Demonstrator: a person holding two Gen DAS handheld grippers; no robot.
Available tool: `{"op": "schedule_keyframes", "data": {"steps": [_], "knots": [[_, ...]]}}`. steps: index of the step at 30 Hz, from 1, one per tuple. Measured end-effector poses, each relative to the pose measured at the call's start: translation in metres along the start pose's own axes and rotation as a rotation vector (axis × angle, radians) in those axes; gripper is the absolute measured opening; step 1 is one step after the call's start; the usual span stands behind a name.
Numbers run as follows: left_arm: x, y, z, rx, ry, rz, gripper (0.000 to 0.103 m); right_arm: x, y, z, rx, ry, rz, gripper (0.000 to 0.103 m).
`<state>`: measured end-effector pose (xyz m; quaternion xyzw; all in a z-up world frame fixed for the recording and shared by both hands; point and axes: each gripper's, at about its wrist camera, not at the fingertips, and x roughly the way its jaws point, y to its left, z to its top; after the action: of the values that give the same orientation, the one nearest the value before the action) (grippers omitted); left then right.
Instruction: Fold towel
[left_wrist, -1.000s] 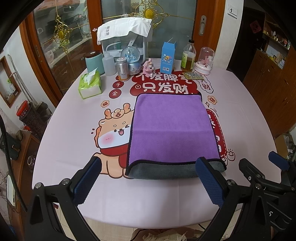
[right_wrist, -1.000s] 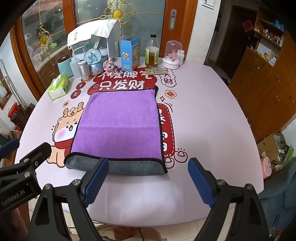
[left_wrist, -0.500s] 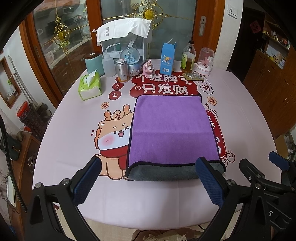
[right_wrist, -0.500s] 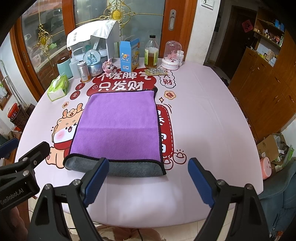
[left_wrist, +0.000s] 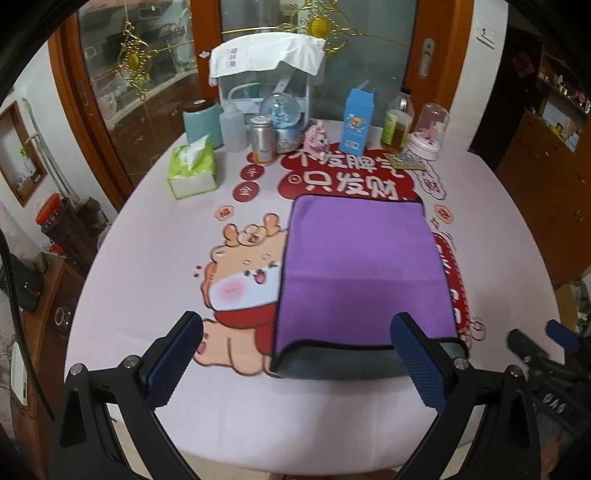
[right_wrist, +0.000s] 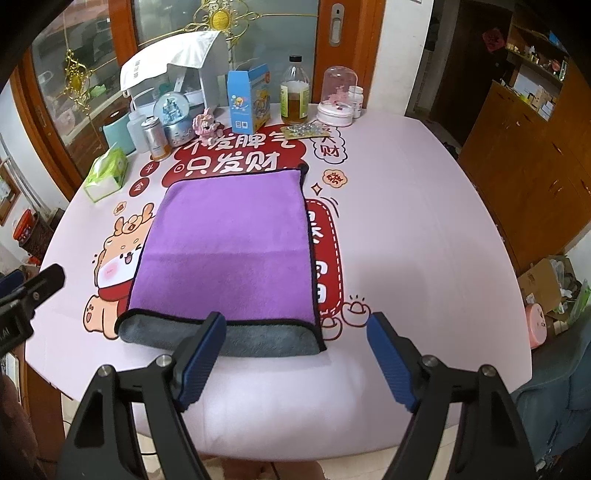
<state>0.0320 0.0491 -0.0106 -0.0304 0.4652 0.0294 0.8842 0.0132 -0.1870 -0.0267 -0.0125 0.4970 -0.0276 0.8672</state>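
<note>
Towel (left_wrist: 364, 273) lies flat mid-tabletop (left_wrist: 155, 236), purple over a grey near edge. Left hand-held gripper (left_wrist: 295, 363) and right hand-held gripper (right_wrist: 295, 354) hover released; best pinch both near corners together, evenly.

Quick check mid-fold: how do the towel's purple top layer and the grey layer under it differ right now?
The purple top layer covers most of the towel; the grey layer shows only as a strip along the near edge. The purple layer's near edge stops short, while the grey layer sticks out past it toward the grippers. Both lie flat on the table, dark-trimmed, and neither is gripped.
</note>
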Motion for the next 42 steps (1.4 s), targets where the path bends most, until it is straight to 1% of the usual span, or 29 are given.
{"op": "schedule_keyframes", "data": {"steps": [2, 5, 8, 10, 12, 16, 18, 20, 22, 23, 27, 29, 31, 33, 38, 40, 42], "knots": [[0.003, 0.008, 0.002, -0.009, -0.007, 0.006, 0.101, 0.003, -0.004, 0.003, -0.009, -0.011, -0.002, 0.079], [0.009, 0.021, 0.004, -0.019, -0.014, 0.04, 0.101, 0.009, -0.007, 0.006, -0.03, -0.025, 0.002, 0.079], [0.019, 0.031, 0.007, -0.024, 0.006, 0.035, 0.101, 0.018, -0.014, 0.009, -0.047, -0.031, 0.026, 0.079], [0.027, 0.036, 0.007, -0.027, 0.032, 0.017, 0.101, 0.024, -0.018, 0.01, -0.053, -0.03, 0.048, 0.079], [0.035, 0.04, 0.006, -0.022, 0.051, -0.016, 0.101, 0.032, -0.022, 0.01, -0.059, -0.023, 0.065, 0.079], [0.053, 0.039, 0.001, 0.031, 0.101, -0.075, 0.101, 0.05, -0.027, 0.007, -0.089, -0.004, 0.084, 0.079], [0.063, 0.038, -0.003, 0.056, 0.116, -0.091, 0.1, 0.06, -0.028, 0.004, -0.111, 0.013, 0.105, 0.078], [0.073, 0.037, -0.008, 0.073, 0.137, -0.113, 0.1, 0.072, -0.028, -0.002, -0.137, 0.038, 0.136, 0.075], [0.081, 0.036, -0.014, 0.087, 0.139, -0.123, 0.1, 0.081, -0.028, -0.007, -0.156, 0.062, 0.155, 0.072], [0.084, 0.036, -0.016, 0.093, 0.14, -0.128, 0.099, 0.089, -0.028, -0.012, -0.168, 0.078, 0.175, 0.069], [0.1, 0.034, -0.022, 0.12, 0.165, -0.18, 0.094, 0.108, -0.03, -0.021, -0.19, 0.127, 0.199, 0.058], [0.108, 0.032, -0.025, 0.143, 0.187, -0.192, 0.091, 0.117, -0.032, -0.024, -0.198, 0.151, 0.216, 0.052], [0.117, 0.03, -0.029, 0.168, 0.207, -0.202, 0.084, 0.124, -0.033, -0.026, -0.207, 0.165, 0.234, 0.05], [0.125, 0.027, -0.031, 0.189, 0.229, -0.226, 0.08, 0.129, -0.035, -0.027, -0.219, 0.179, 0.247, 0.049], [0.141, 0.02, -0.034, 0.235, 0.274, -0.268, 0.074, 0.139, -0.033, -0.025, -0.26, 0.205, 0.282, 0.04], [0.145, 0.018, -0.035, 0.261, 0.289, -0.282, 0.066, 0.142, -0.032, -0.025, -0.282, 0.218, 0.296, 0.037], [0.149, 0.015, -0.036, 0.286, 0.304, -0.291, 0.063, 0.145, -0.03, -0.025, -0.302, 0.233, 0.31, 0.033]]}}
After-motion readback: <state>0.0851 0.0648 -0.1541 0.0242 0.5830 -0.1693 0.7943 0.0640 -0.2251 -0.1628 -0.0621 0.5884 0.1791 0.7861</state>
